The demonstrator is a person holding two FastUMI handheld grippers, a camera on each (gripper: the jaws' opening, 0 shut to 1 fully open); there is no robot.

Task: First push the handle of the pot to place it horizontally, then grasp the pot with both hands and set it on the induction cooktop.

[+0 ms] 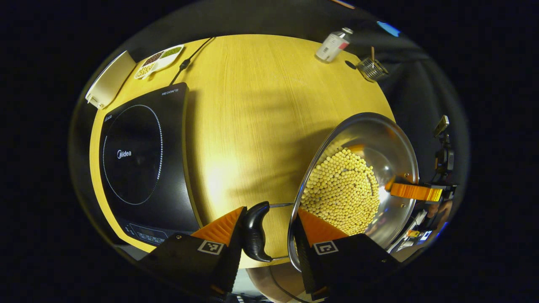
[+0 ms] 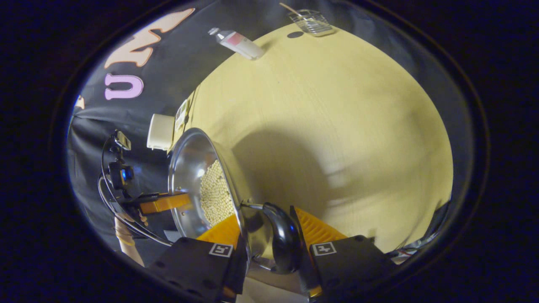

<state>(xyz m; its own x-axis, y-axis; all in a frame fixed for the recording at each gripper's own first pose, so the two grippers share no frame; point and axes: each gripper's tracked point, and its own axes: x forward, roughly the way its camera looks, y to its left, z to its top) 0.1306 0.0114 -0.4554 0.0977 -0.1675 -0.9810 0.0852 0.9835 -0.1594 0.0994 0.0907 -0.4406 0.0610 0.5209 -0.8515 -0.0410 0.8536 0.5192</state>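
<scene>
Steel pot [image 1: 379, 147] full of pale beans [image 1: 343, 189] sits tilted near the worktop's [image 1: 252, 118] right edge. Left gripper [image 1: 271, 229] straddles the pot's black handle [image 1: 254, 231] and rim, jaws wide, handle touching the left finger; grip unclear. Right gripper [image 2: 269, 233] clamps the opposite black handle [image 2: 283, 240] together with the rim. Induction cooktop [image 1: 143, 164] lies by the left edge, well apart. Bottle [image 1: 332, 45] and wire basket [image 1: 372, 68] stand at the far edge.
</scene>
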